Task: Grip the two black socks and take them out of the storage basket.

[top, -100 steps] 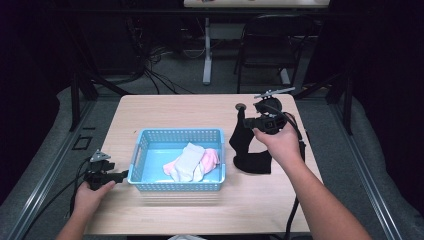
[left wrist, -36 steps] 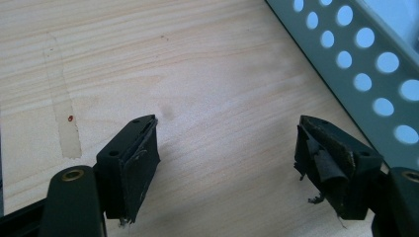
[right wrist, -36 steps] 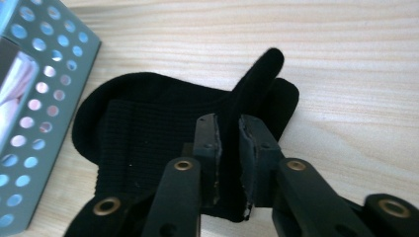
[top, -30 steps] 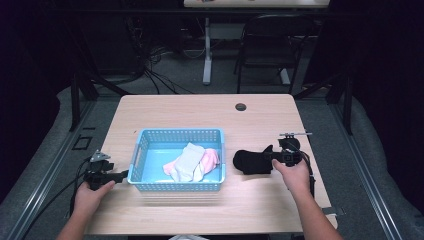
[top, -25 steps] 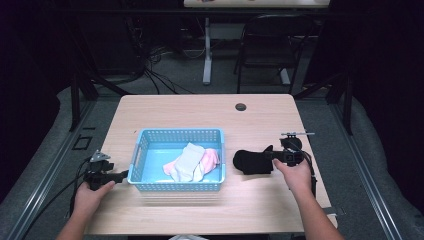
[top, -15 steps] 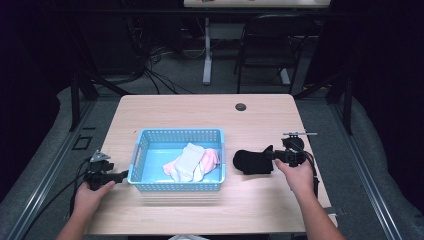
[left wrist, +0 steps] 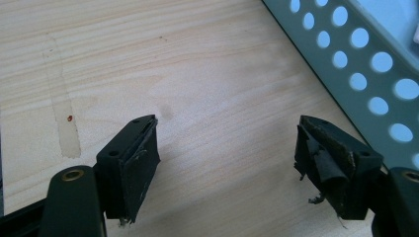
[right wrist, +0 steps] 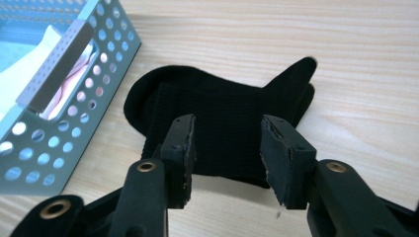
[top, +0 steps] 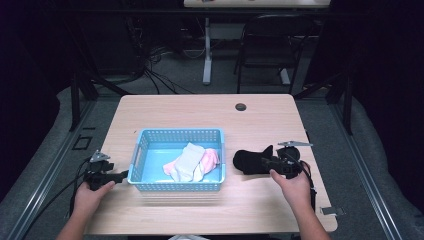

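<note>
Nearest the person, the left gripper (top: 118,176) rested on the table (top: 190,107) just left of the blue basket (top: 176,186), its jaws wide apart with only bare wood between them and the basket's perforated wall (left wrist: 365,74) close by. On the basket's other side, the right gripper (top: 266,162) sat low over the black sock (top: 248,161), which lay flat on the table just right of the basket, near its wall but apart from it. Its jaws had just been opening and stood apart above the sock's near edge, pressing on nothing. Inside the basket lay a white sock (top: 187,158) over a pink sock (top: 211,158). Farther off, beyond the basket, a small dark disc (top: 241,106) sat near the table's far edge.
</note>
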`<state>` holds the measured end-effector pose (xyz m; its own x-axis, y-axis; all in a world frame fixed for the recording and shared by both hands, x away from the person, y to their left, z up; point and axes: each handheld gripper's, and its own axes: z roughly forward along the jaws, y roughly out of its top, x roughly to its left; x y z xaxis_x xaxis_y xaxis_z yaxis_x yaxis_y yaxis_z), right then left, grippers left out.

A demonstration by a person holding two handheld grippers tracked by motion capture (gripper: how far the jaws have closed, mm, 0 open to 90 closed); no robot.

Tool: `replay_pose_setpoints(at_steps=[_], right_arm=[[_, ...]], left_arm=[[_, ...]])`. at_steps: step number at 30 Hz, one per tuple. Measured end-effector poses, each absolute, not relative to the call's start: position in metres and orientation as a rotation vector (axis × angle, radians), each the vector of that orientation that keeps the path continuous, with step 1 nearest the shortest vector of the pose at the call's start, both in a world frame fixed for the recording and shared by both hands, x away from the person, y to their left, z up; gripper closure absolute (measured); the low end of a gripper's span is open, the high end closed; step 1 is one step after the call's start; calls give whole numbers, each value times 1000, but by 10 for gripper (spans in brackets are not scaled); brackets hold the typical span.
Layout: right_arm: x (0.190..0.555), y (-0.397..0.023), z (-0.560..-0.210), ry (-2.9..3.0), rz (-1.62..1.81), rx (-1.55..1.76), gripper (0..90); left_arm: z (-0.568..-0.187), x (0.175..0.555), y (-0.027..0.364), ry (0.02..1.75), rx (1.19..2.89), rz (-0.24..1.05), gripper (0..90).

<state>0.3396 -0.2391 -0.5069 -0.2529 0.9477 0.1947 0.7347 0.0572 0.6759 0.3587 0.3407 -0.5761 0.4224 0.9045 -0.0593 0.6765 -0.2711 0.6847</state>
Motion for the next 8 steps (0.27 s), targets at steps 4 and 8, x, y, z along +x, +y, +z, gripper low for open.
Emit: replay_pose_setpoints(at_steps=[4,8], right_arm=[[331,-236,-516,2002,1033,1666,541],[326,-240,-527,1910,1103,1698,508]], left_arm=[[-576,359,341,1331,2037,454,247],[-576,359,340,1326,2036,455,247]])
